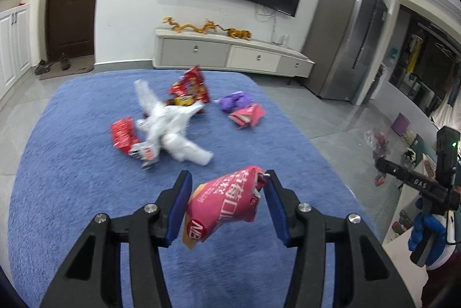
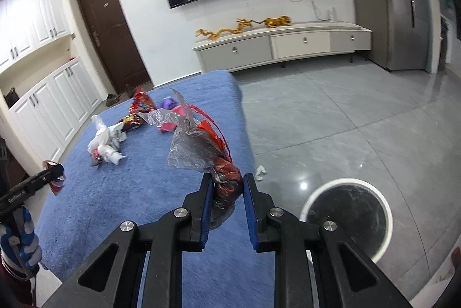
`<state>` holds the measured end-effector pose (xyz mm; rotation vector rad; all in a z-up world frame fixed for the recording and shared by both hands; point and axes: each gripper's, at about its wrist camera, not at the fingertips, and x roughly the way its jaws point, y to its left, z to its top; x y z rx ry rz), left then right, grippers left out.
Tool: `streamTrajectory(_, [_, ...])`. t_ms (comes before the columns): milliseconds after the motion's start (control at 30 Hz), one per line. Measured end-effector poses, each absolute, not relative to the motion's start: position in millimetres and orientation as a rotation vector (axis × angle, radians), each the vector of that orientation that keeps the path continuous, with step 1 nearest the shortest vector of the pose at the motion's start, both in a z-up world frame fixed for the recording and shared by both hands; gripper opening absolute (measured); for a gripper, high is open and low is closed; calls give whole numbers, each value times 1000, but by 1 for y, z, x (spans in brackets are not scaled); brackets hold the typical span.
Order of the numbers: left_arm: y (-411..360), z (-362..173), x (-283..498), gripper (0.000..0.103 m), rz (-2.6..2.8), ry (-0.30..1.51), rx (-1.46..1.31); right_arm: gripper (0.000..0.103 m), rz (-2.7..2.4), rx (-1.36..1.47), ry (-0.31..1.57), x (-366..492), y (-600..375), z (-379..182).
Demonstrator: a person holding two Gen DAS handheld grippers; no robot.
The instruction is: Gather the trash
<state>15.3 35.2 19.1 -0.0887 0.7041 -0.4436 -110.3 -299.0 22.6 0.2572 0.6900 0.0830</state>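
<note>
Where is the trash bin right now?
Right wrist view, lower right: the bin stands on grey tile beside the blue rug, right of the right gripper.

My right gripper (image 2: 226, 187) is clamped on a crumpled clear-and-red plastic wrapper (image 2: 201, 144), held up over the blue rug (image 2: 138, 193). White-rimmed trash bin (image 2: 350, 217) sits on the grey floor just right of my fingers. More litter on the rug: white crumpled bags (image 2: 106, 145), red snack bag (image 2: 141, 103). My left gripper (image 2: 54, 175) at the left edge holds a pink packet (image 2: 56, 185). Small white scrap (image 2: 260, 171) on the floor beside the rug.
</note>
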Motion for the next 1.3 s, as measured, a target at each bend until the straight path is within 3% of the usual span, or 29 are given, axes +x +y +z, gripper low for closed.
streamTrajectory(167, [-5,29,19,47,-530,710,-61,20,19,317,683,-127,-333,13])
streamTrajectory(200, [-19,32,21,43,-555,715,-50,20,8,328,682,-130,-338,10])
streamTrajectory(267, [-41,33,26,23,-603,740,-34,20,-18,354,685,-134,-354,3])
streamTrajectory(500, [-126,27,48,21,-735,798,-12,20,-85,455,708,-146,-402,-31])
streamTrajectory(733, [-128,21,52,22,-703,819,31,20,-106,499,734,-150,-426,-55])
streamTrajectory(767, [-121,20,52,27,-677,822,30,20,-106,503,735,-149,-429,-57])
streamTrajectory(867, [-90,18,45,71,-563,812,13,20,-96,528,739,-143,-436,-66])
streamTrajectory(1067, [-42,-3,43,72,-400,888,-16,20,-54,556,760,-132,-437,-82])
streamTrajectory(1300, [-42,-46,51,72,-331,1019,-69,20,-31,557,772,-134,-437,-86])
